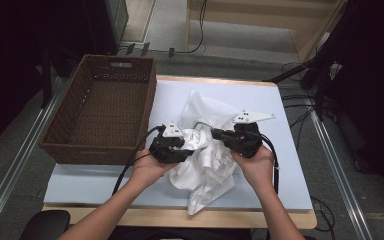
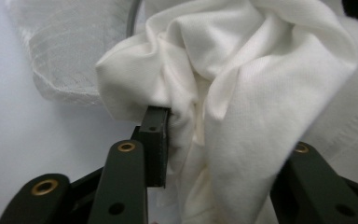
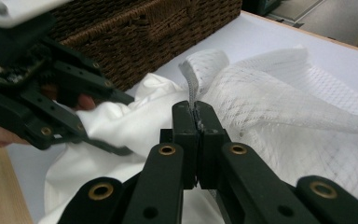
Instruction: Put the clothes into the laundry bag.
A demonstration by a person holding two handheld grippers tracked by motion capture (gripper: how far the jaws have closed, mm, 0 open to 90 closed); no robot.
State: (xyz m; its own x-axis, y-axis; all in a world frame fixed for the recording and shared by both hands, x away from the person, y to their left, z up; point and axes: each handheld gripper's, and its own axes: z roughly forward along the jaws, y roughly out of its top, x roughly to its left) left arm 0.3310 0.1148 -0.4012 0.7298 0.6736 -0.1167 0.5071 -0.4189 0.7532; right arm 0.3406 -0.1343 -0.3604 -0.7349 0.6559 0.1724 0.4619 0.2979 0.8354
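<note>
A crumpled white cloth (image 1: 205, 170) lies on the table's middle, partly on a white mesh bag (image 1: 202, 105). My left gripper (image 1: 187, 142) stands open, its jaws wide apart around a thick fold of the cloth (image 2: 242, 70); one finger (image 2: 156, 140) shows, the other is hidden behind fabric. My right gripper (image 1: 215, 132) is shut on the hemmed edge of the mesh bag (image 3: 284, 93), pinching it at the tips (image 3: 196, 109). In the right gripper view the left gripper (image 3: 121, 123) straddles the cloth (image 3: 116, 126) just beside the pinched edge.
A brown wicker basket (image 1: 100, 110) with nothing in it stands at the left, overhanging the table's left edge, its wall (image 3: 135, 28) close behind the left gripper. A pale blue mat (image 1: 280, 165) covers the table. Cables lie on the floor at the right.
</note>
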